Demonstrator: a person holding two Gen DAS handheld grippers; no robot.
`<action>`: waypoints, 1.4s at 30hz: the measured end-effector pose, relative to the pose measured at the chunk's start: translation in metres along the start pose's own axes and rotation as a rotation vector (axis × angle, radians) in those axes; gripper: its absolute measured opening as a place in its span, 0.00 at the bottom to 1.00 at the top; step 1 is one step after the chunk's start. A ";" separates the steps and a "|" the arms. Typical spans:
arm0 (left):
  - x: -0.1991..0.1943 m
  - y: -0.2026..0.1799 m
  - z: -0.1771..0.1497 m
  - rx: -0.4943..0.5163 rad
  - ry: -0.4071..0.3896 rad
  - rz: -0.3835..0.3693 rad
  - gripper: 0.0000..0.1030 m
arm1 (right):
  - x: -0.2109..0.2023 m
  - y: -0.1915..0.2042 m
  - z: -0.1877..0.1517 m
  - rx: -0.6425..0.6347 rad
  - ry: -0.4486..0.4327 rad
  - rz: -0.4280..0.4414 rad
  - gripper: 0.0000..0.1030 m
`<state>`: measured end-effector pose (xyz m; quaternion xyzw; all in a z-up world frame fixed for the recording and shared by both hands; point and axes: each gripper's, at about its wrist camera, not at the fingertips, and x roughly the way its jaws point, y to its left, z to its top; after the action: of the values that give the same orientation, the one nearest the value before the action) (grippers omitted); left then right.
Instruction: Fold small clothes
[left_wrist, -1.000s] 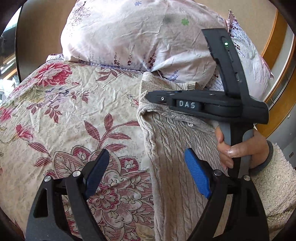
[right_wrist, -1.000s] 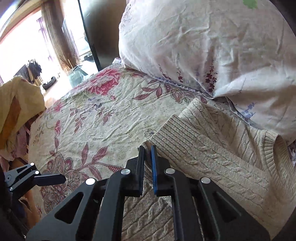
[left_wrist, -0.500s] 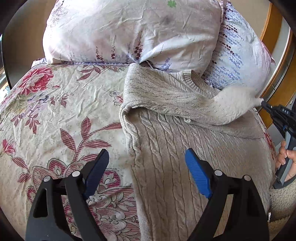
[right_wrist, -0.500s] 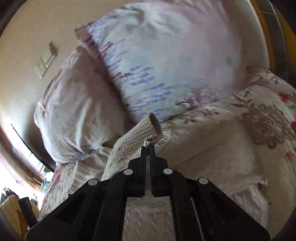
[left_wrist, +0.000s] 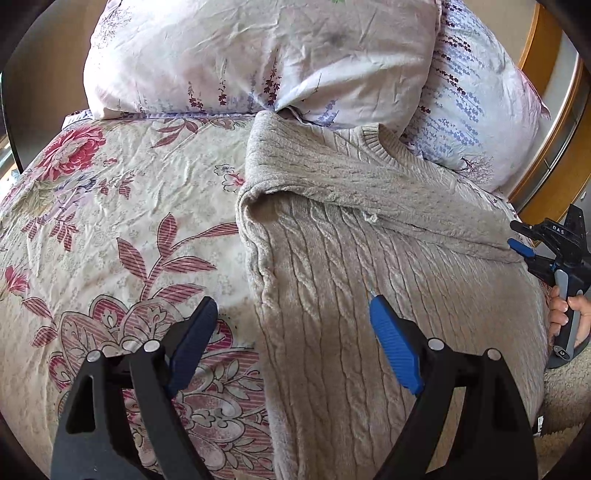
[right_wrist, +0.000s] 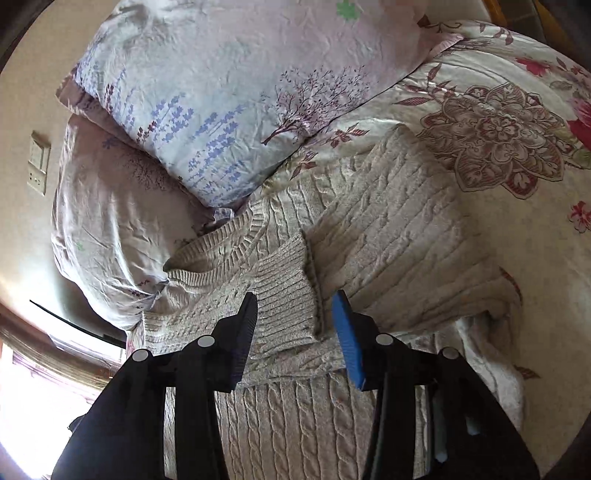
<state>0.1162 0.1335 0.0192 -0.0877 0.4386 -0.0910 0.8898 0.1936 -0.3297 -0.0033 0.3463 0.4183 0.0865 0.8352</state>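
A beige cable-knit sweater (left_wrist: 369, 280) lies on the floral bedspread (left_wrist: 110, 221), its collar toward the pillows. One sleeve (left_wrist: 369, 184) is folded across the chest, and its ribbed cuff (right_wrist: 284, 314) rests on the body. My left gripper (left_wrist: 291, 304) hovers open over the sweater's left edge, with nothing held. My right gripper (right_wrist: 294, 297) is at the sweater's right side; its jaws are opening, and the cuff lies loose between them with gaps on both sides. In the left wrist view the right gripper (left_wrist: 515, 234) shows at the far right, held by a hand (left_wrist: 565, 314).
Two floral pillows (left_wrist: 258, 55) (left_wrist: 480, 110) stand against the head of the bed, just behind the collar. A wooden frame (left_wrist: 546, 92) runs along the right. A white fluffy cloth (right_wrist: 491, 362) lies under the sweater's right side. A wall switch (right_wrist: 38, 162) is on the wall.
My right gripper carried the sleeve cuff from the left edge across the chest to the right side, rolled over, and opened off it. The left gripper barely moved.
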 end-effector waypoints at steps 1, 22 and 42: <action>0.000 -0.001 -0.001 0.002 0.001 -0.002 0.82 | 0.007 0.003 -0.001 -0.019 0.020 -0.017 0.43; -0.039 -0.012 -0.050 0.108 -0.005 -0.043 0.72 | -0.113 -0.023 -0.041 -0.174 -0.141 -0.019 0.93; -0.086 -0.003 -0.138 -0.103 0.027 -0.361 0.12 | -0.149 -0.090 -0.175 -0.095 0.174 0.286 0.44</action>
<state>-0.0454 0.1403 0.0024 -0.2093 0.4318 -0.2277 0.8473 -0.0472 -0.3729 -0.0382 0.3538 0.4310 0.2538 0.7903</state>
